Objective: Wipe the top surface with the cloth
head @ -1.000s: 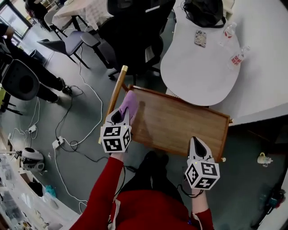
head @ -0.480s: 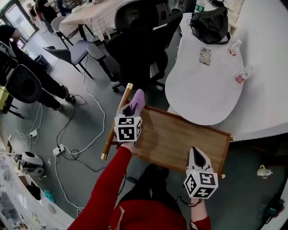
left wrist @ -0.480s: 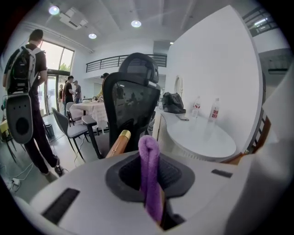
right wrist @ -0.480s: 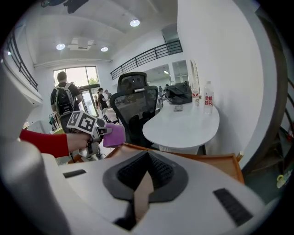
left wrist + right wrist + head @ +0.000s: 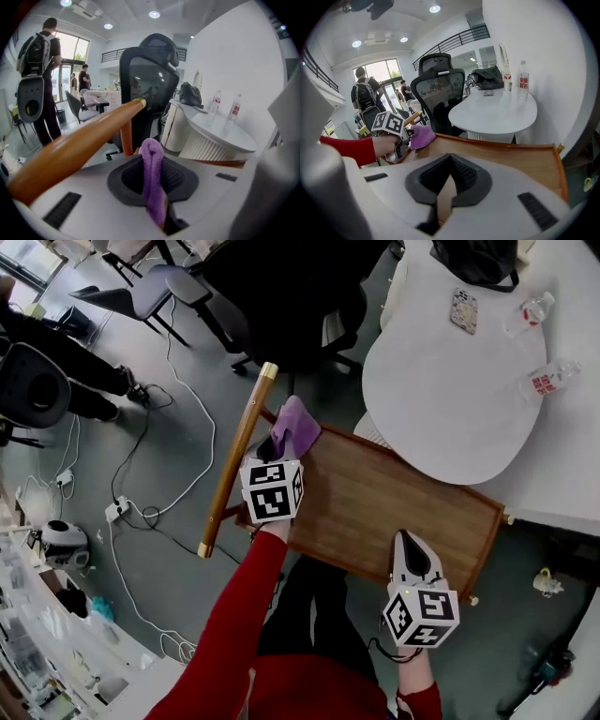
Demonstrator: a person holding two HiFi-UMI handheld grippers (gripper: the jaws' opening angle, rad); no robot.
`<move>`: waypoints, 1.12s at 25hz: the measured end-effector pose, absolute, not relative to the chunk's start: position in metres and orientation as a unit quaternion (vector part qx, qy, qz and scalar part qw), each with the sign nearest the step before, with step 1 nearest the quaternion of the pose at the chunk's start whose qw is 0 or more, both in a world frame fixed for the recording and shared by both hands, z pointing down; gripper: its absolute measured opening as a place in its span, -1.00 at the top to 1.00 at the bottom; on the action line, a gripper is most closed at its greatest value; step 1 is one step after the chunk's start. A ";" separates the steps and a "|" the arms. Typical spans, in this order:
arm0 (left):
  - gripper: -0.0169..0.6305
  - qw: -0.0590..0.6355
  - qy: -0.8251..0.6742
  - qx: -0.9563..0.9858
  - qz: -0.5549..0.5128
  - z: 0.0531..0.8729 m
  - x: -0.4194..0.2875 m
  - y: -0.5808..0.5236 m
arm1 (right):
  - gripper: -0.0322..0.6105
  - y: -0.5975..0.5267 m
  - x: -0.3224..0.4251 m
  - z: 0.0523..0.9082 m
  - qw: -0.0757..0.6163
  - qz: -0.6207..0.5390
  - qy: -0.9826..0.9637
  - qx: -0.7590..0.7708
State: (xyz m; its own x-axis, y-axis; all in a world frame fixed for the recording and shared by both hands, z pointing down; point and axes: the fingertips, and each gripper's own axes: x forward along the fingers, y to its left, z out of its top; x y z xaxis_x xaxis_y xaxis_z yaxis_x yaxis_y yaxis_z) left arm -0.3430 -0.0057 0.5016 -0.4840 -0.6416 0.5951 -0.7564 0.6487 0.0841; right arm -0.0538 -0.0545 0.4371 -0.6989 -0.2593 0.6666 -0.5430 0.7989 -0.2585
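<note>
Over at the far left corner of the wooden top surface [image 5: 394,502], the left gripper [image 5: 277,448] has its jaws clamped on the purple cloth [image 5: 300,423]. The left gripper view confirms it, with a folded strip of cloth pinched upright between the pads. The cloth pokes out past the jaw tips, right at the raised lip of that corner. Whether it presses on the wood, I cannot tell. Just beside it, along the left edge, runs the wooden handle bar [image 5: 234,460] with brass-coloured caps at both ends.

At the near right edge, the right gripper [image 5: 405,538] hovers over the wood. Its jaw tips meet and nothing sits between them; only a sliver of tabletop shows through behind the tips. The top itself is bare brown wood with a low rim all round.

Now the room. A white round-ended table [image 5: 450,381] stands just beyond the far edge, carrying a phone [image 5: 463,310], two water bottles [image 5: 528,313] and a black bag [image 5: 478,259]. A black office chair [image 5: 281,296] stands beyond the far left corner. The floor is grey, with white cables [image 5: 141,493] trailing across it to the left. A person with a backpack [image 5: 40,70] stands by bright windows.
</note>
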 end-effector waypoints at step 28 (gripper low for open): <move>0.79 0.391 -0.841 0.357 0.115 0.515 -0.227 0.192 | 0.89 -0.004 -0.089 0.443 0.345 0.207 -0.905 0.141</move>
